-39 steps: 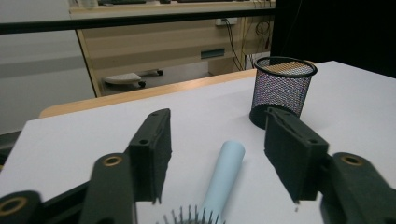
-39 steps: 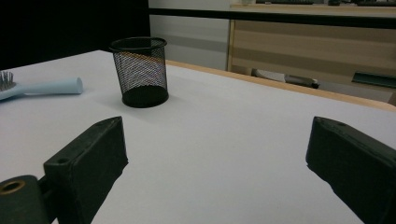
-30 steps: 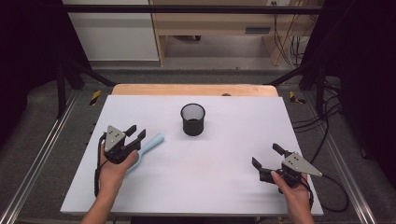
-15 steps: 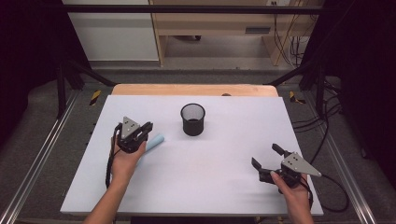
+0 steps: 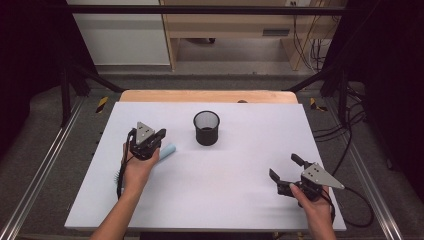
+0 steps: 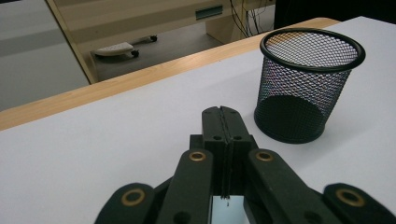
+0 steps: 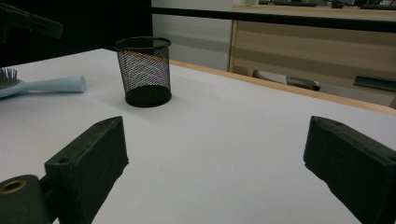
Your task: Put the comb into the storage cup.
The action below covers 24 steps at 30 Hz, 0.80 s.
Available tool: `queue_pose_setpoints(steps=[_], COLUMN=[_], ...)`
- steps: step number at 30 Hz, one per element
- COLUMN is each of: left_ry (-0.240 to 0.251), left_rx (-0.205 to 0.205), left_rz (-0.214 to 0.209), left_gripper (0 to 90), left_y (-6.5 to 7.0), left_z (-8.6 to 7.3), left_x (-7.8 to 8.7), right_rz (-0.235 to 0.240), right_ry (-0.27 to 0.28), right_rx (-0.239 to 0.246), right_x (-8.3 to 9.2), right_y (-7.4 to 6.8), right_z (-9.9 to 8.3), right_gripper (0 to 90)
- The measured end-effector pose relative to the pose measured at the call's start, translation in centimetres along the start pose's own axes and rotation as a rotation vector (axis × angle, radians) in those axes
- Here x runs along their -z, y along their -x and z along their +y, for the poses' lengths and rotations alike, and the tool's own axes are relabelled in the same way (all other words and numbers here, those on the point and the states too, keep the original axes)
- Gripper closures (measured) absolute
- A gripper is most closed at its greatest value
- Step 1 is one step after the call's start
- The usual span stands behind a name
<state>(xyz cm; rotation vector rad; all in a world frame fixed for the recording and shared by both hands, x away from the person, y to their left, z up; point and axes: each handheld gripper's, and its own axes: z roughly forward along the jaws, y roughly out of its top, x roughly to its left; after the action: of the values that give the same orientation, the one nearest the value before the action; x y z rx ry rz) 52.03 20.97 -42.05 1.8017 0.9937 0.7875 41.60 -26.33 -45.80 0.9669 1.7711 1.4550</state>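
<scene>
Left tool (image 5: 160, 135): clenched. Jaws just been closing, now pressed flat together along their length in the left gripper view (image 6: 224, 113); nothing seen between the pads. Pale blue handle of the hairbrush (image 5: 167, 150) directly under the jaws, a strip of it visible below their roots (image 6: 227, 210). Brush lying flat on the bench (image 5: 225, 195), bristle end (image 7: 7, 77) back toward the hand, handle end past the tool tip. Cannot tell whether tool touches handle.

Black mesh cup (image 5: 206, 129) upright, ahead and to the right of the left tool tip, near but apart (image 6: 303, 84).

Right tool (image 5: 284, 166): released, jaws spread wide, bare bench between them (image 7: 217, 126). Cup and brush well ahead of it, to its left.
</scene>
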Motion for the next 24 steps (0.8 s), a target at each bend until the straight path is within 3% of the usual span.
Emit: queue_pose_setpoints(steps=[7,24], left_ry=[-0.012,-0.107], left_rx=[0.016,0.031], left_rz=[0.002,0.055], left_gripper=[89.9,90.0], left_y=[0.1,1.3], left_z=[-0.1,-1.7], left_x=[-0.5,-2.5], right_rz=[0.005,0.005], right_ry=[-0.007,-0.003], right_rx=[0.004,0.002], right_x=[-0.2,0.0], right_y=[-0.1,-0.1], right_z=[-0.1,0.0], right_gripper=[6.5,6.5])
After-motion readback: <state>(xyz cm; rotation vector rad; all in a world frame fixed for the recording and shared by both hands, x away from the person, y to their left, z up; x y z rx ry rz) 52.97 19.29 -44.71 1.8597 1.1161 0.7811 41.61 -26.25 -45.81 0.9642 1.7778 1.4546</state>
